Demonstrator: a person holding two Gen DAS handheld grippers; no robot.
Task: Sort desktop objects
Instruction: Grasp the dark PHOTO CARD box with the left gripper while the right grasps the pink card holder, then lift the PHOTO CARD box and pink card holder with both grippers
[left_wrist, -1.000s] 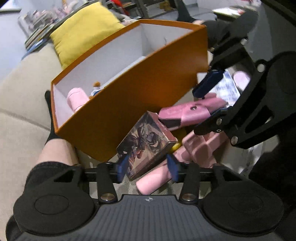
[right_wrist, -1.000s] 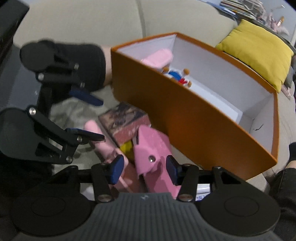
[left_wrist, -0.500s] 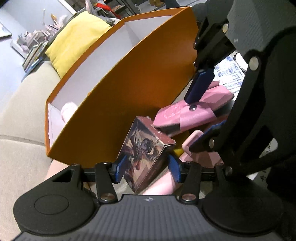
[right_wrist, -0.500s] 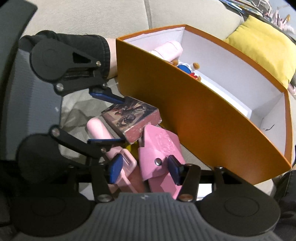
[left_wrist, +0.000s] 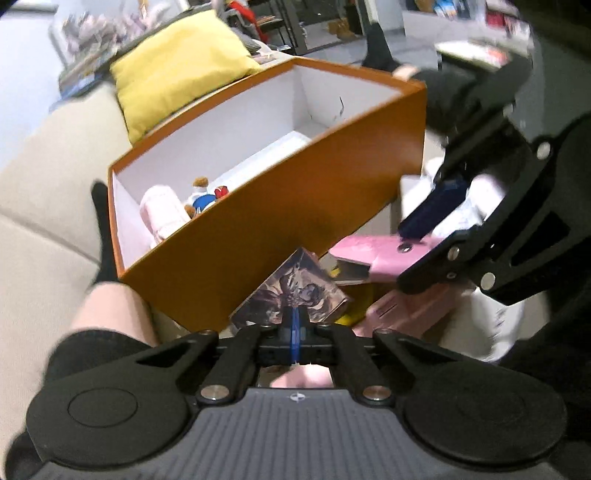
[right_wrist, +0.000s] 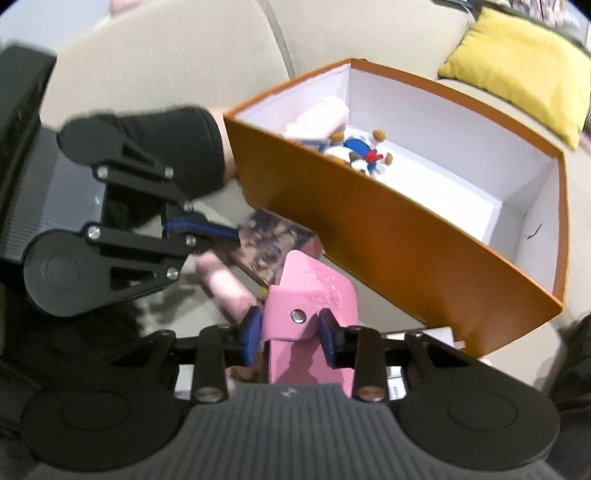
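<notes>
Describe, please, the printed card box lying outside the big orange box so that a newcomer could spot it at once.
Find the large orange box with white insides on the beige sofa. Just outside its long near wall lies a pile of small things, mostly pink. The card box is the only dark one there, a small brownish pack covered in printed artwork, next to the pink case.

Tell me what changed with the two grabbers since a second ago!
The left gripper had its jaws wide around the picture box; now they are shut, the box just past the tips, not between them. The right gripper is closing its jaws on the pink case, which sits between its pads. The orange box and the toys inside stayed put.
</notes>
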